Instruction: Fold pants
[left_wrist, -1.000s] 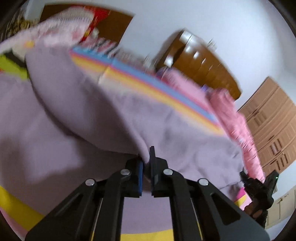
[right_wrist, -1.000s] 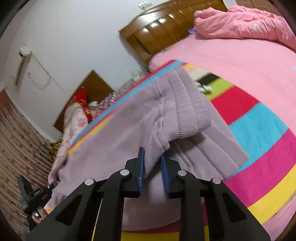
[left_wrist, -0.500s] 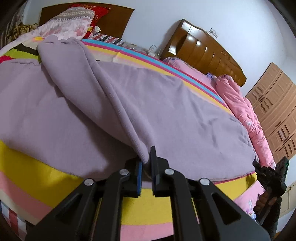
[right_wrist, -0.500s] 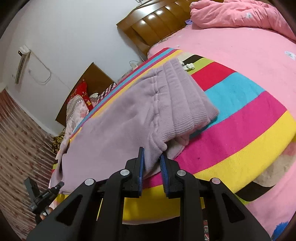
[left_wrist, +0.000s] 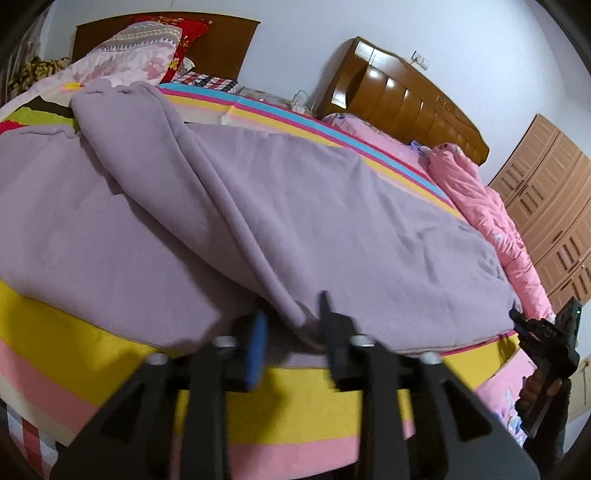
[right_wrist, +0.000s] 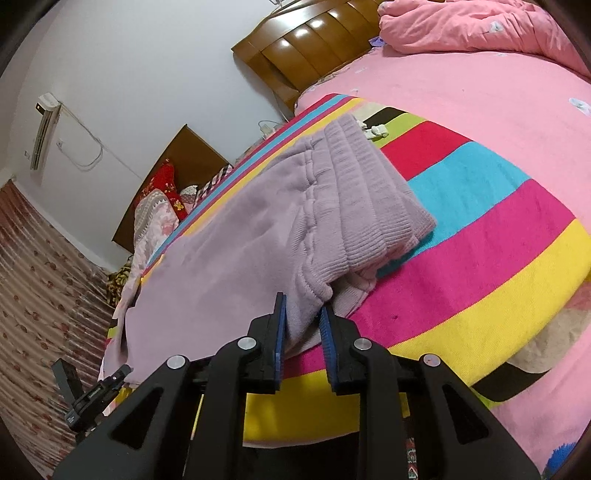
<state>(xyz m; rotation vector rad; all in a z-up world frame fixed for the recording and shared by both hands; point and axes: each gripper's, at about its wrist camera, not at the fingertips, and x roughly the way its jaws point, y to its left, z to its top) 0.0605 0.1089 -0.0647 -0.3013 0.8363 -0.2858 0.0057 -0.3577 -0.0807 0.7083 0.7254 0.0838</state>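
Lilac fleece pants lie along the near edge of a bed on a striped blanket, one leg folded over the other. In the left wrist view my left gripper is open, its jaws apart on either side of the folded leg's edge. In the right wrist view the ribbed waistband lies doubled over. My right gripper is shut on the pants at the waist edge, the fabric between its blue pads.
The striped blanket covers the bed over a pink sheet. A pink quilt is bunched near the wooden headboard. Pillows lie at the far left. A wardrobe stands at the right. The bed's edge is just under both grippers.
Both grippers brought the folded pants down and toward the near edge of the bed. My left gripper has opened and let go of the leg. My right gripper still holds the waist.
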